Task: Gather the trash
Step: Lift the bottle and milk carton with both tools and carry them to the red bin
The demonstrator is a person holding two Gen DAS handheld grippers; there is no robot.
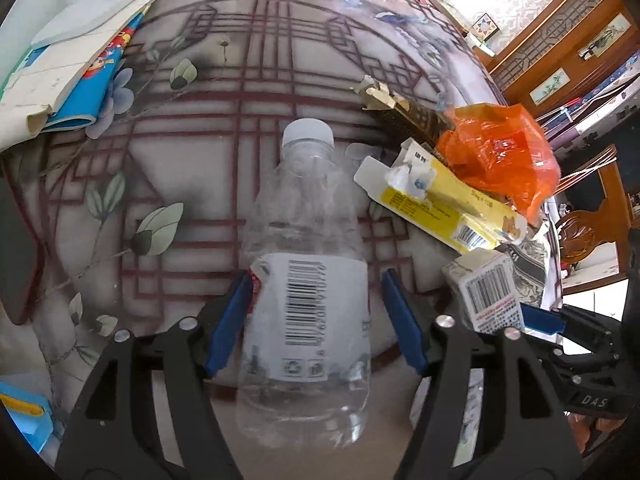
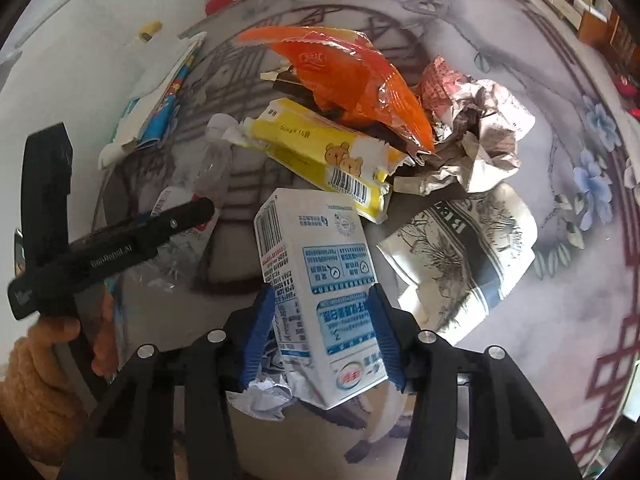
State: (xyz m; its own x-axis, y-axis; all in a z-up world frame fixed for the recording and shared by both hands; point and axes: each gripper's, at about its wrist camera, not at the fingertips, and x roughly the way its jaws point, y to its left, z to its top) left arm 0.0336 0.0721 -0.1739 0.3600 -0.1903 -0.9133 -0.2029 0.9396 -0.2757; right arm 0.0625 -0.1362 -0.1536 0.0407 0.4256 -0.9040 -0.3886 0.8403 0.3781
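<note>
Bottle [image 1: 306, 280] empty, capped; milk carton [image 2: 320, 292] between jaws.

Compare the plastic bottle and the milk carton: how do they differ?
The plastic bottle is clear and rounded with a white cap; the milk carton is opaque, boxy, white with blue print. The bottle sits between the left tongs, a gap showing at one pad; the carton sits between the right tongs, pads against its sides. Both carry barcodes.
</note>
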